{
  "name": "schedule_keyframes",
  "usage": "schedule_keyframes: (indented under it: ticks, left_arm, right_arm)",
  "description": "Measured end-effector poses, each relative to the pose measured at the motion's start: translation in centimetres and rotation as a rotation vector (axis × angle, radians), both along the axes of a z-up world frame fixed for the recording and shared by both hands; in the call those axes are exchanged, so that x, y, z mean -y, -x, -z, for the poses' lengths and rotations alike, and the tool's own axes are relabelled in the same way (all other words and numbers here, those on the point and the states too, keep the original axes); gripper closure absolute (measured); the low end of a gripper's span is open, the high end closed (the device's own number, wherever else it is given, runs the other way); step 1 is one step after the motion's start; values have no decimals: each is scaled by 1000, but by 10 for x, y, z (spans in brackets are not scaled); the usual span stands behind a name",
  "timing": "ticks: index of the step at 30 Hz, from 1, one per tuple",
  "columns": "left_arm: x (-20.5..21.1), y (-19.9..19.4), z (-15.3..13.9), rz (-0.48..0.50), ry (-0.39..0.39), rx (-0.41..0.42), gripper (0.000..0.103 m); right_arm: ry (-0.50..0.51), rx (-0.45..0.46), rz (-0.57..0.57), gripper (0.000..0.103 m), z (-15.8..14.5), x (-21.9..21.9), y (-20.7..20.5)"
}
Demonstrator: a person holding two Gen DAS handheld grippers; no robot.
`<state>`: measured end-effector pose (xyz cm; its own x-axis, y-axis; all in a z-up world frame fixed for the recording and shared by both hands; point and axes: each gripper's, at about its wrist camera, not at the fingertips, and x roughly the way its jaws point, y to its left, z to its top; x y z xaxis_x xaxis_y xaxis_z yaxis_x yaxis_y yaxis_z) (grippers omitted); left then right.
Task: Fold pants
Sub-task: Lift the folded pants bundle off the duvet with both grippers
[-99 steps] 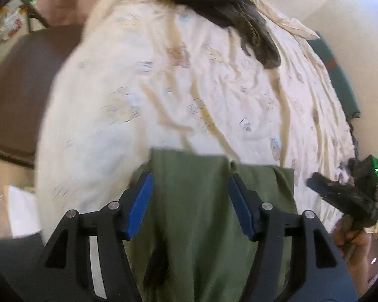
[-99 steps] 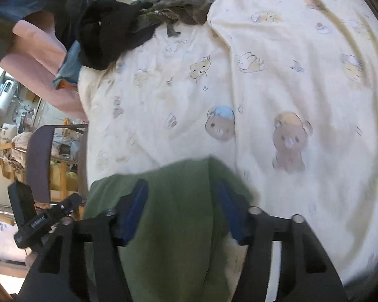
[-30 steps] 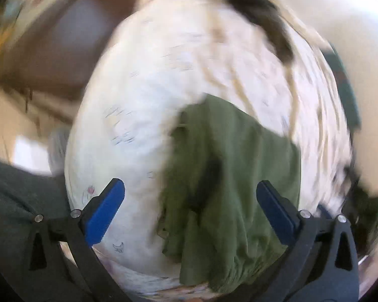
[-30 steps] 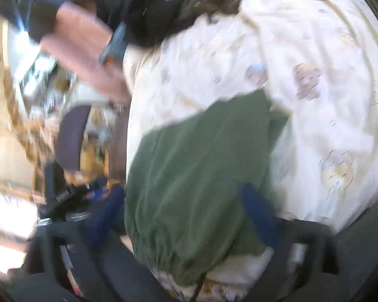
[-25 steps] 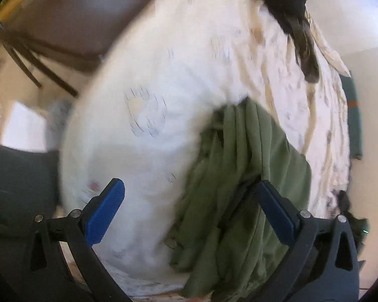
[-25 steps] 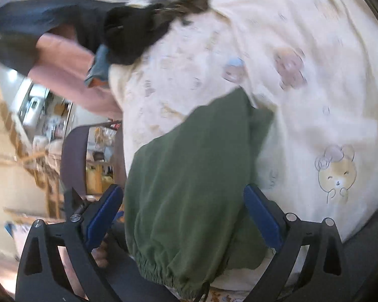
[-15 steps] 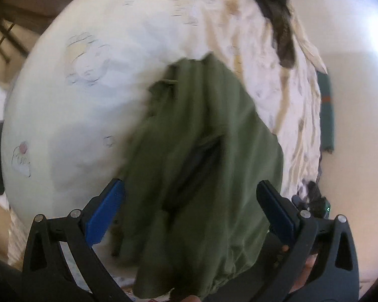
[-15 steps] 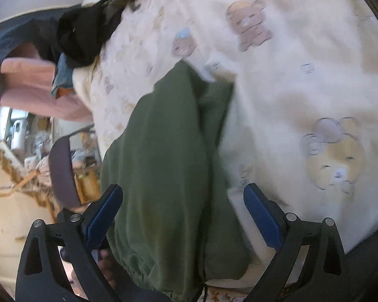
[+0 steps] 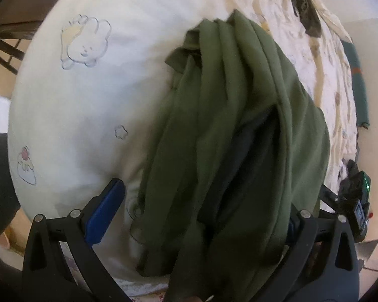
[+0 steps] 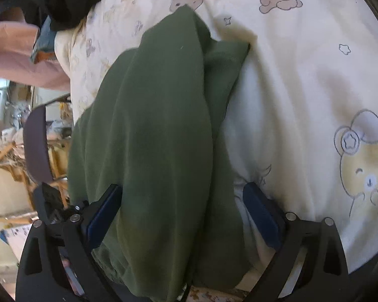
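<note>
Green pants (image 9: 239, 136) are lying bunched lengthwise on the bed sheet (image 9: 88, 95), running forward between both tools' spread fingers. Left tool (image 9: 196, 211) and right tool (image 10: 181, 211) are both hovering released, probably straddling the cloth to pick the next fold edge.

Olive-green cotton pants (image 9: 239, 130): earlier a flat panel pinched between both sets of blue pads; now a long bunched bundle with deep lengthwise folds, lying on the cream cartoon-print bedsheet (image 9: 83, 95).

Left gripper (image 9: 201, 209): jaws earlier closed on the cloth, now spread wide, the bundle lying loose between them.

Right gripper (image 10: 186, 209): likewise released and spread, fabric between its jaws.

Both cameras now sit closer to the pants.
</note>
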<state>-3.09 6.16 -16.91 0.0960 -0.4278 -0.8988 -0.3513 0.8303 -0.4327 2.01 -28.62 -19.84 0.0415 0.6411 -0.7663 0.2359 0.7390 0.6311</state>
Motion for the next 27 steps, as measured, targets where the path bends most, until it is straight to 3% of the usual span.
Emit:
schedule_keyframes:
  ticks: [3,5,7,8,9,12,15,20,22,23,27]
  left_arm:
    - [8,5,5,46,17,-23,0]
    - [12,5,7,70,36,-38,0]
    - [20,3,8,86,56,-37,2]
    - [22,3,7,90,68,-26,14]
    - [26,1,7,103,85,-20,36]
    - [35,-1,-4,161,87,24,66]
    - [36,8,-20,197,92,39,83]
    - [33,34,-43,215,136,59,88]
    - [28,40,-48,195,150,55,89]
    - [24,40,-52,183,150,63,89]
    - [22,39,-60,164,151,100,90]
  right_arm:
    - [-103,-62,-40,4,5,-11,9]
    - [-76,-36,-97,5,0,-24,13]
    - [-75,-13,-76,5,0,-29,11]
    - [-75,-1,-43,10,3,-28,10]
    - [-68,0,-30,21,6,-30,10]
    - [-29,40,-64,46,-6,-38,15]
    - [-37,63,-72,50,-22,-41,29]
    - [-96,37,-161,53,-33,-67,51]
    - [-69,74,-183,62,-42,-78,57]
    - [-59,95,-186,74,-45,-79,56]
    - [-73,143,-96,81,-43,-68,42]
